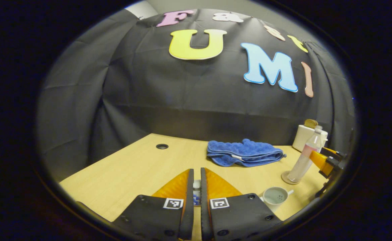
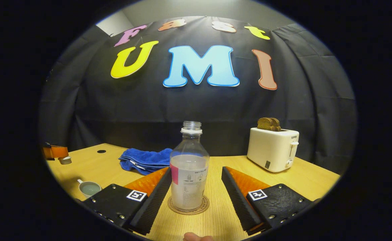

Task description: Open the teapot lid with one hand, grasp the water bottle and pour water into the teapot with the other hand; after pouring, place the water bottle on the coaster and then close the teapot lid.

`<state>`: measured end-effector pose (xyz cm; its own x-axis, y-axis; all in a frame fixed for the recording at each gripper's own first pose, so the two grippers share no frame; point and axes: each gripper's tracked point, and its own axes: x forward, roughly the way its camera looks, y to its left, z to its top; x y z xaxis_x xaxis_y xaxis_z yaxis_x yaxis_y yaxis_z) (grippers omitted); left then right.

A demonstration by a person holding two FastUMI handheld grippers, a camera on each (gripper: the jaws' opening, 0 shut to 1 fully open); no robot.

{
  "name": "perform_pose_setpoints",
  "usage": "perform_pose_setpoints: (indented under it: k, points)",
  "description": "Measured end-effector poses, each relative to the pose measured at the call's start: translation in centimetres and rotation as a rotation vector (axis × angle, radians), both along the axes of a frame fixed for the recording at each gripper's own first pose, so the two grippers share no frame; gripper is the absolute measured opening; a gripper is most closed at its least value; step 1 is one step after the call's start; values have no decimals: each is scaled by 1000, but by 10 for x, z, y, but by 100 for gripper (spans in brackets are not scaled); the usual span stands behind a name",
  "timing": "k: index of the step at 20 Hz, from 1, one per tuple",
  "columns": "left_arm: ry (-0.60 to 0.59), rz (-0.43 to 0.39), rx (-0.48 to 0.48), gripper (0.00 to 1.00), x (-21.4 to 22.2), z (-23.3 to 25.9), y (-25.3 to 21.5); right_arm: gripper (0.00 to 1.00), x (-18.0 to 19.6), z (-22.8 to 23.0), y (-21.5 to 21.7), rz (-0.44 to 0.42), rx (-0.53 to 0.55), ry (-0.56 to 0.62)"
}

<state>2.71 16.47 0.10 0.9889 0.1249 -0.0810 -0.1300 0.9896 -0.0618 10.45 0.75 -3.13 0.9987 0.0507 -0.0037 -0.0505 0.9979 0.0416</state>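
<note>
Water bottle point(image 2: 188, 167): uncapped, part-full, thin slippery plastic, upright on coaster point(image 2: 188, 207) mid-worktop point(image 2: 309, 177) between the wide-open right gripper point(image 2: 193, 189); grasp at labelled waist; left gripper point(image 1: 196, 187), nearly closed, pinches the small fragile teapot lid point(image 1: 196, 193).

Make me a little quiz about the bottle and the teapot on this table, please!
1. True or false: the clear plastic water bottle stands upright on the round brown coaster.
2. What sticks out of the top of the white toaster? A) brown toast B) a banana C) a spoon
3. Fill in: the small white teapot has its lid ____.
Key: 1 true; 2 A; 3 off.
</note>
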Motion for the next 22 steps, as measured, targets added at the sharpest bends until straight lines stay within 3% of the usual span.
perform_pose_setpoints:
  k: [11, 22]
  points:
    - [-94, -181, -17, 16, -2, 21, -83, 95, -21, 6, -6, 34, 3, -25]
    - [-58, -299, 39, 16, 0, -3, -153, 95, -47, 21, 1, 63, 18, -55]
